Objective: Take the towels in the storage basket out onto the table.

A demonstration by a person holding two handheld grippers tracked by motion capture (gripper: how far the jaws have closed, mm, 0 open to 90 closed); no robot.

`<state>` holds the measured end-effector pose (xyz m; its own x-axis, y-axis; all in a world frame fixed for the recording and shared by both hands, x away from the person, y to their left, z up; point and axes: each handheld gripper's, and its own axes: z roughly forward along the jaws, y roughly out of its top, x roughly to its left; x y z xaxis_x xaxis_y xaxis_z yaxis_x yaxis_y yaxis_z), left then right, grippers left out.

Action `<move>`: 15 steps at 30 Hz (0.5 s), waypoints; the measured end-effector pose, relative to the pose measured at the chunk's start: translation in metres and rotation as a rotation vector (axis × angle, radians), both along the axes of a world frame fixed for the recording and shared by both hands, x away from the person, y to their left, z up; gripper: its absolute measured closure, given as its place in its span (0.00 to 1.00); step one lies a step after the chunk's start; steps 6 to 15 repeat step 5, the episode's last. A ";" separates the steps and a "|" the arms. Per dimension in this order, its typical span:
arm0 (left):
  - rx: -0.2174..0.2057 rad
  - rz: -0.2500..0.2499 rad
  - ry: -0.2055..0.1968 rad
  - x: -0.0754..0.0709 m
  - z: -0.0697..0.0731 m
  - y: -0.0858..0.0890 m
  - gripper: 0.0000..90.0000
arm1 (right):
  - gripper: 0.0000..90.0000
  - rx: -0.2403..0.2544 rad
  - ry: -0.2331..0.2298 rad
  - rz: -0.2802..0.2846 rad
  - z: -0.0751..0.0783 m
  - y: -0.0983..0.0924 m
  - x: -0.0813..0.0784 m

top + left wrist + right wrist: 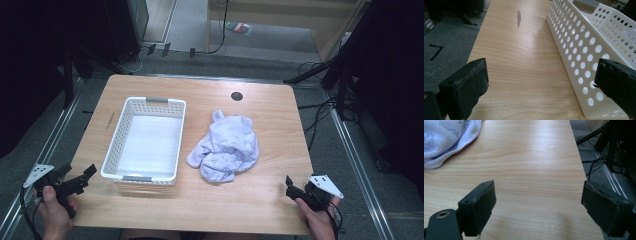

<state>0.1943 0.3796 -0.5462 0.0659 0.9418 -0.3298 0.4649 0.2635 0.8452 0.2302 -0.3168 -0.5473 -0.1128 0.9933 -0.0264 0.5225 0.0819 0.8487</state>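
Observation:
A white perforated basket stands empty on the left half of the wooden table. A crumpled lavender cloth lies to its right, near the table's middle. My left gripper is held at the near left corner, open, with nothing between its fingers. In the left gripper view the gripper looks along the basket's left wall. My right gripper is at the near right corner, open and empty. In the right gripper view the gripper hovers over bare wood, with the cloth at the upper left.
A black round grommet sits in the table top near the far edge. A dark streak marks the wood left of the basket. Cables and black stands are on the floor past the table's right edge.

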 end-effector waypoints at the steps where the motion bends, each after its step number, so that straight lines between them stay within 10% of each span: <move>1: -0.004 -0.002 -0.002 0.000 0.000 0.001 0.00 | 0.14 -0.001 0.000 -0.003 0.000 0.000 0.000; 15: -0.016 0.006 0.011 0.001 -0.001 0.002 0.00 | 0.14 -0.006 0.000 -0.007 0.000 0.001 0.000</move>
